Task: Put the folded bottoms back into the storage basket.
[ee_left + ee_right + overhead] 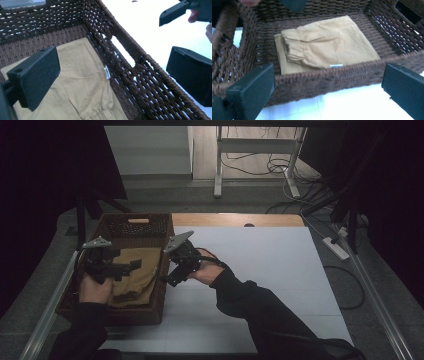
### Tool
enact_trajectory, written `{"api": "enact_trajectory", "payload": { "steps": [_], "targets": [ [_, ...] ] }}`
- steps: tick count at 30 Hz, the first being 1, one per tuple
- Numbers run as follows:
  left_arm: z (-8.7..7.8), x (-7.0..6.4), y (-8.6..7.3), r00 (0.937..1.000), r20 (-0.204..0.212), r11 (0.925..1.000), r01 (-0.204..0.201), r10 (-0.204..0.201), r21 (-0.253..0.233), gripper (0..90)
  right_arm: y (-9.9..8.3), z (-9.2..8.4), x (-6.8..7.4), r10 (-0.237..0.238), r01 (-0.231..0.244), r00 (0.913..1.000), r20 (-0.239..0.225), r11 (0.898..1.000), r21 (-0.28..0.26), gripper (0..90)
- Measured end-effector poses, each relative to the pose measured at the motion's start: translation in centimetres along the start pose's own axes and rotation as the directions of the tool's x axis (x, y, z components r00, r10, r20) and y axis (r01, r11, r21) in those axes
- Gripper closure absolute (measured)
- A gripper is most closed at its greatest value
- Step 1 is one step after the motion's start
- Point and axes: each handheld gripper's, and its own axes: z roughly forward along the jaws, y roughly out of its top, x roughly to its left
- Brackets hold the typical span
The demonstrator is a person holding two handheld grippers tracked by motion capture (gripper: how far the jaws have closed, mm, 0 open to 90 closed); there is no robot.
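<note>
- We see the wicker basket's (342, 75) woven wall standing between our right gripper (172, 279) and the cloth.
- Our folded tan garment (329, 42) lies flat in the basket, beneath the left gripper (134, 265).
- Both grippers are spread wide, pinching nothing.

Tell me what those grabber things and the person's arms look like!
Each tool is black and chunky, with two flat, blocky jaws. The left tool and the right tool each carry a grey three-cornered plate on top. A black cable trails from the right one. The person wears dark long sleeves down to the wrists; the hands are bare.
</note>
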Motion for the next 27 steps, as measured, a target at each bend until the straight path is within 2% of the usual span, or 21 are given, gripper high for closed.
{"api": "enact_trajectory", "payload": {
  "steps": [9,16,27],
  "targets": [
    [-0.3,-1.2,-0.3,0.9997,-0.003,0.9997,-0.023,0.023,0.004,0.0,-1.8,-1.9,-0.7,0.047,-0.047,0.9988,0.012,0.999,-0.01,0.0],
    [-0.5,-1.9,-0.6,0.9995,-0.002,0.9994,-0.03,0.03,0.019,0.0,-3.1,-3.3,-1.0,0.099,-0.098,0.995,0.014,0.995,-0.033,0.0],
    [-1.3,-3.4,-1.3,0.9988,-0.003,0.9988,-0.049,0.049,0.009,0.0,-4.7,-5.2,-1.1,0.146,-0.143,0.9888,0.032,0.988,-0.063,0.0]
  ]
}}
